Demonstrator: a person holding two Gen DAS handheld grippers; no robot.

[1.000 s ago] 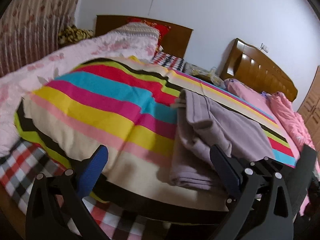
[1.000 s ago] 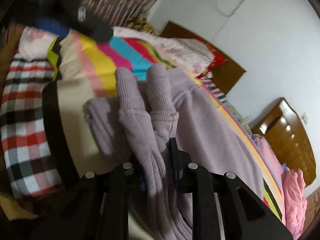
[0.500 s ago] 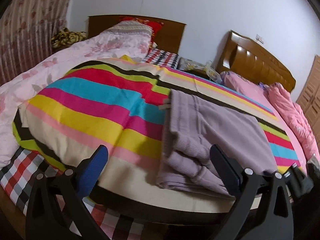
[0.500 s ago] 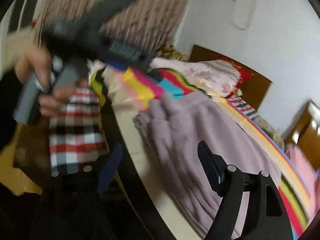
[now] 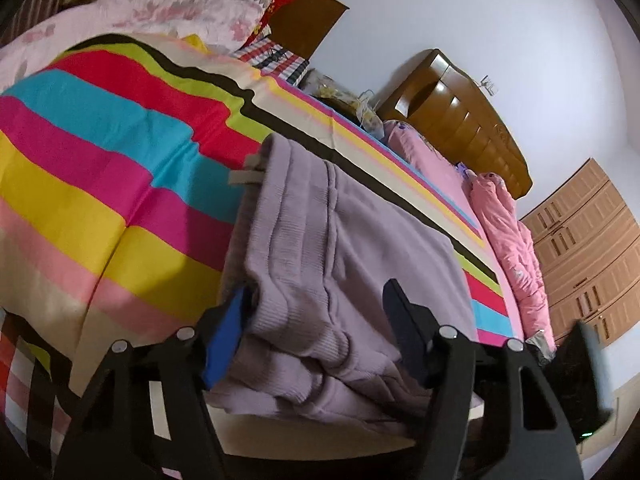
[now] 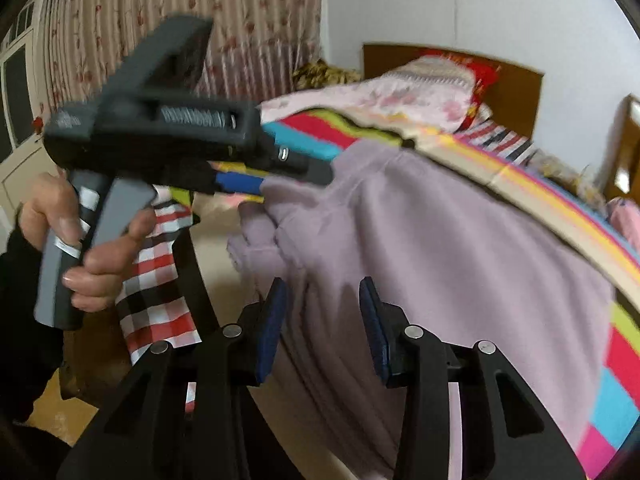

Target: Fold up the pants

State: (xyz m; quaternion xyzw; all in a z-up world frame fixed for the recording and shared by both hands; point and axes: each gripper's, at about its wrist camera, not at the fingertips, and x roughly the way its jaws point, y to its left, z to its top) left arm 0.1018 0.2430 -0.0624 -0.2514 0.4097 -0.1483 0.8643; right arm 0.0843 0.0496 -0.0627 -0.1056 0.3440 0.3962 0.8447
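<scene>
The lilac knit pants (image 5: 352, 240) lie folded on the striped quilt (image 5: 100, 168), ribbed cuffs toward me. My left gripper (image 5: 316, 320) straddles the cuff end, and its jaws are closing with the fabric between them. The blue left pad (image 5: 224, 340) sits right at the cloth's edge, but I see no firm pinch. In the right wrist view a hand (image 6: 80, 248) holds the left gripper (image 6: 312, 168) at the pants' far-left corner. My right gripper (image 6: 322, 316) hovers over the pants (image 6: 460, 248), jaws closing, with cloth under the gap and no pinch showing.
A pink floral quilt (image 5: 160, 12) and pillows lie at the bed's head, before a wooden headboard (image 5: 304, 12). A second bed with pink bedding (image 5: 508, 232) and a wardrobe (image 5: 584, 248) stand to the right. A plaid sheet (image 6: 156, 280) hangs at the bed's edge, below a curtain (image 6: 248, 20).
The right gripper let go of the cuffs it was pinching, opened and drew back. The left gripper moved in over the cuff end and its jaws narrowed.
</scene>
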